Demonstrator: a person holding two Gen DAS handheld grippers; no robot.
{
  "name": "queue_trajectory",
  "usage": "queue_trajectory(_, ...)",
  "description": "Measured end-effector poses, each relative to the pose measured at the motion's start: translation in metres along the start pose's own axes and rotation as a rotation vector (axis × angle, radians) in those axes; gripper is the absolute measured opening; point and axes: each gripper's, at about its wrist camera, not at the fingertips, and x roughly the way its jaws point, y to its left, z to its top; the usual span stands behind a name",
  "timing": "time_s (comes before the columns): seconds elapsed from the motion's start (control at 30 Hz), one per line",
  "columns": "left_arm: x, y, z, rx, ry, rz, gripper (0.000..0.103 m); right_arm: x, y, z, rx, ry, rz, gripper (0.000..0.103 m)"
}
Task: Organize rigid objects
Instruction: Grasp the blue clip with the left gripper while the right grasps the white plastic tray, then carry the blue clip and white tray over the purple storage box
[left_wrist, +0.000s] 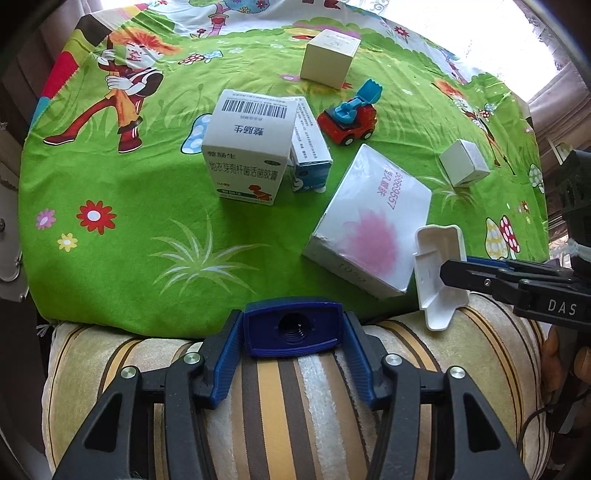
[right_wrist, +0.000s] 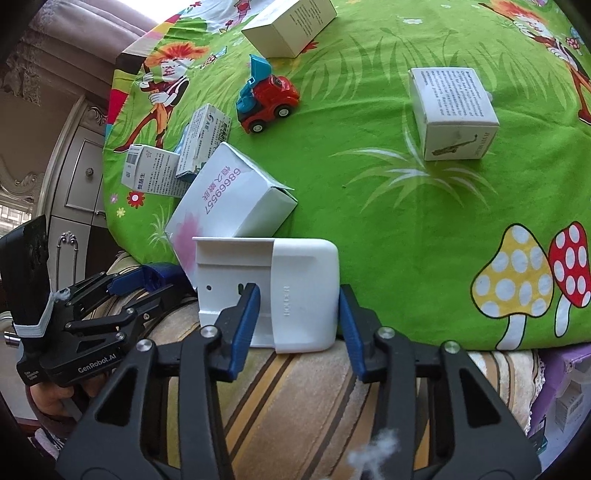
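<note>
Toy car (left_wrist: 347, 118) sits between 2 boxes (left_wrist: 251, 147) (left_wrist: 328, 53).

My left tongs (left_wrist: 291, 332) wear ribbed blue plastic pads on matt black plastic arms with bright metal rivets. Between them sits a glossy blue plastic cap (left_wrist: 291, 328). The holder (right_wrist: 295, 291) in my right tongs (right_wrist: 299, 306) is smooth, matt white plastic. The cloth (left_wrist: 129, 221) is printed woven fabric; the striped cushion (left_wrist: 295, 398) looks plush. The pink-flowered box (left_wrist: 369, 229) is glossy cardboard.
</note>
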Motion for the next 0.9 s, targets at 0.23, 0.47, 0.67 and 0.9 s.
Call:
queue_trajectory(0.23, -0.013, -0.004, -0.002, 0.008, -0.044, -0.002, 0.053, -0.013, -0.007, -0.008, 0.025, -0.052, 0.03, 0.04)
queue_trajectory(0.47, -0.021, -0.021, -0.005, 0.034, -0.068, -0.027, 0.053, -0.043, -0.02, -0.02, 0.056, -0.149, 0.037, 0.04)
queue_trajectory(0.67, -0.025, -0.045, -0.004, 0.074, -0.081, -0.051, 0.053, -0.065, -0.036, -0.032, 0.108, -0.217, 0.044, 0.04)
queue_trajectory(0.9, -0.029, -0.083, -0.004, 0.147, -0.095, -0.101, 0.053, -0.1, -0.063, -0.054, 0.166, -0.3, 0.035, 0.04)
